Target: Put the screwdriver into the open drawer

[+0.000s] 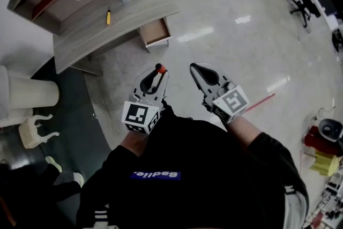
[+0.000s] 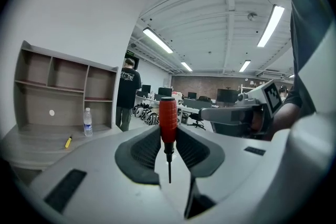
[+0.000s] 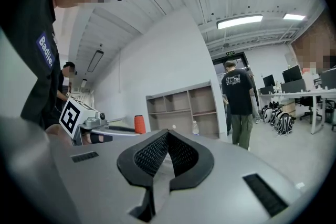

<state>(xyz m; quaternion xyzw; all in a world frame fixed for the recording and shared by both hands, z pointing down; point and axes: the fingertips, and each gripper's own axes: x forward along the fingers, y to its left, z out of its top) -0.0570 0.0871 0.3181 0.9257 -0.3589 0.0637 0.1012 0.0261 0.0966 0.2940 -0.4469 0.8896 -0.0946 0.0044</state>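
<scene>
Screwdriver (image 2: 168, 118) sat clamped between the pads of my left claw (image 1: 155, 76), red handle poking out past the tips, shaft running back toward me. Its long axis pointed up the head view's frame, almost straight at the open drawer (image 1: 155, 31). That drawer hung out of the worktop (image 1: 91, 35), well apart from the claw and above it in the frame. My right claw (image 3: 167, 135) was closed on nothing, beside the left and slightly farther from the drawer.
</scene>
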